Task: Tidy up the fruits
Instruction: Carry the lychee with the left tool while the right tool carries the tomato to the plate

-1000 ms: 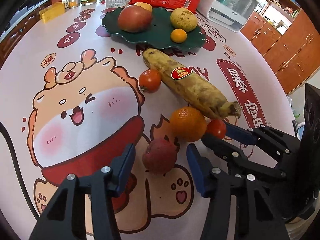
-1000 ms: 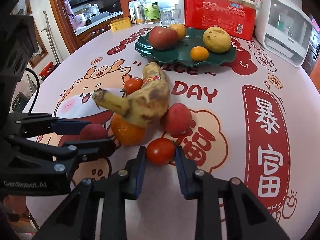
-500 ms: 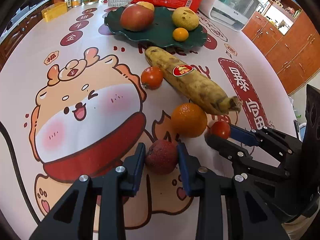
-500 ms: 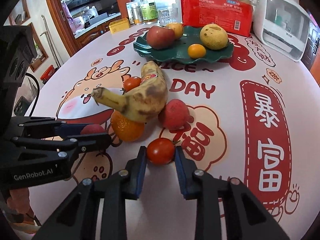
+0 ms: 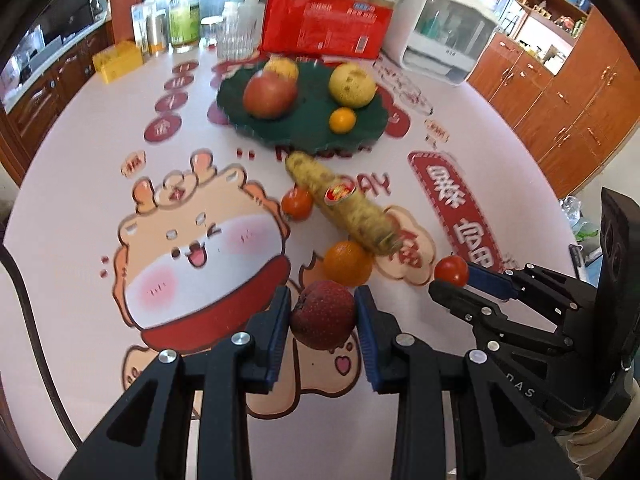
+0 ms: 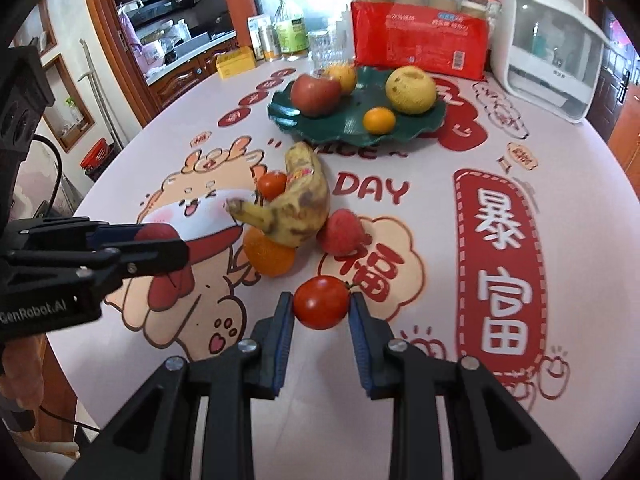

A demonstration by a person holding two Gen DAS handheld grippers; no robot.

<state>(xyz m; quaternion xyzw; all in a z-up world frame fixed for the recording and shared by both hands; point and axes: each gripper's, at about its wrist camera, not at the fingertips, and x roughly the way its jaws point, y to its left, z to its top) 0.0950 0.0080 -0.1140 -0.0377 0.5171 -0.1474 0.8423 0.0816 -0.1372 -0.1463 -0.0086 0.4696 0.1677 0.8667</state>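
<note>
Left gripper (image 5: pixel 323 320) is clamped on a dark red fruit (image 5: pixel 323 314), held just above the table (image 5: pixel 80 200). Right gripper (image 6: pixel 322 308) has its pads tight on a tomato (image 6: pixel 322 301), also clear of the cloth. Between and beyond them a spotty banana (image 6: pixel 302 204) lies over an orange (image 6: pixel 269 256), with a second tomato (image 6: pixel 272 184) on its left and a pinkish red fruit (image 6: pixel 342 232) on its right. Further back the green plate (image 6: pixel 352 128) holds an apple (image 6: pixel 315 94), a pear (image 6: pixel 411 90), a small orange (image 6: pixel 379 120) and one more yellow fruit (image 6: pixel 342 76). Behind it stand a red pack (image 6: pixel 420 48), bottles and a white box (image 6: pixel 548 44).
</note>
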